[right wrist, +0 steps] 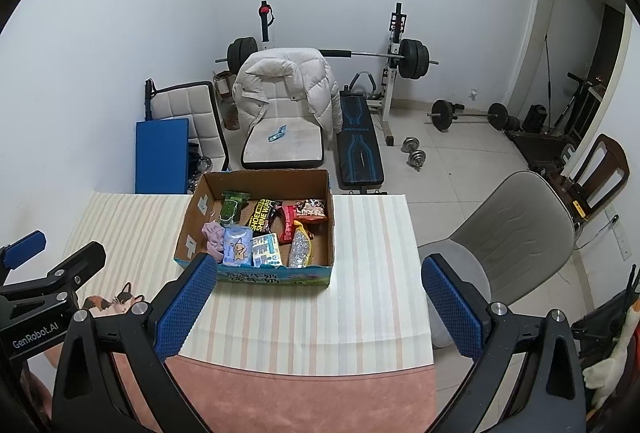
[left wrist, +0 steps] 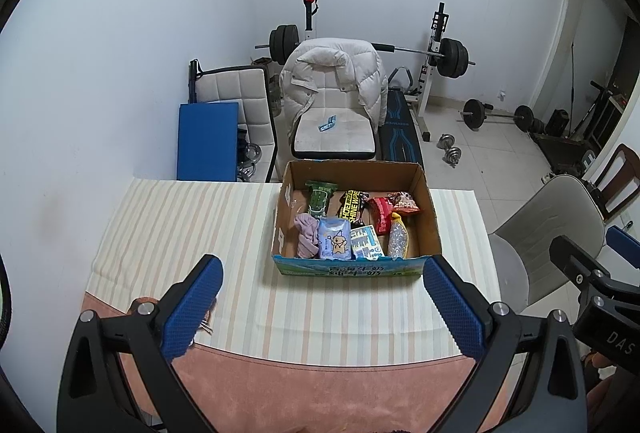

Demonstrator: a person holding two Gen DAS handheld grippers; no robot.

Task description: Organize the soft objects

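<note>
A cardboard box [left wrist: 424,185] stands on the striped tablecloth [left wrist: 192,225] and holds soft packets: a pink cloth [left wrist: 306,239], a light blue pouch [left wrist: 334,243], a green packet [left wrist: 320,199], a black-yellow packet [left wrist: 352,211], red snack bags [left wrist: 394,211] and a yellow-topped bag [left wrist: 398,239]. My left gripper [left wrist: 320,303] is open and empty, in front of the box. In the right wrist view the box [right wrist: 330,193] lies ahead and left of my open, empty right gripper [right wrist: 318,303]. The left gripper's body [right wrist: 48,285] shows at the left edge.
A pink cloth [left wrist: 304,393] covers the near table edge. A cat-patterned item [right wrist: 116,301] lies near the left. A grey chair [right wrist: 516,229] stands right of the table. Behind are a chair with a white jacket [left wrist: 332,77], a blue pad [left wrist: 208,141] and a weight bench [left wrist: 400,137].
</note>
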